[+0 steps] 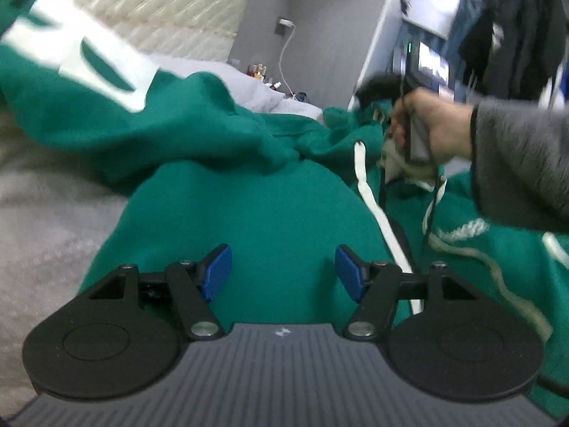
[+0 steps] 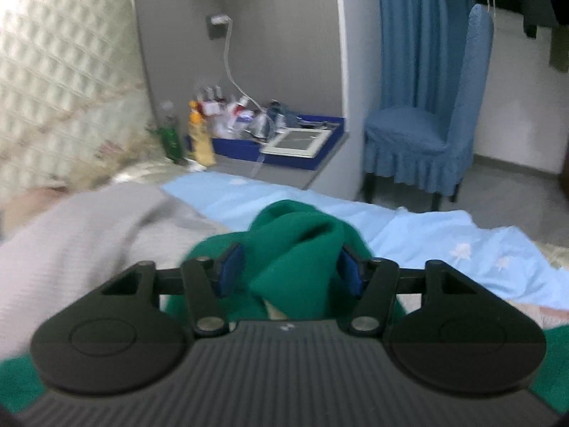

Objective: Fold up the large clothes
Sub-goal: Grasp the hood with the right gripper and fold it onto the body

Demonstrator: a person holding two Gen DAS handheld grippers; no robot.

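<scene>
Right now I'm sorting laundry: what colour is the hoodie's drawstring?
White, against the green hoodie; the drawstring shows best in the left wrist view.

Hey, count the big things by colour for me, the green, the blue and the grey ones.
Green: 1, the hoodie
Blue: 3, the chair, the curtain, the light blue sheet
Grey: 1, the blanket
Total: 5

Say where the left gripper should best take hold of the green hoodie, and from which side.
Probably the hoodie's left edge, where it meets the grey blanket. The broad panel under the open left gripper lies smooth, with no fold to pinch; that edge gives a free border. Come in low from the blanket side, clear of the drawstring and the hand at right.
</scene>
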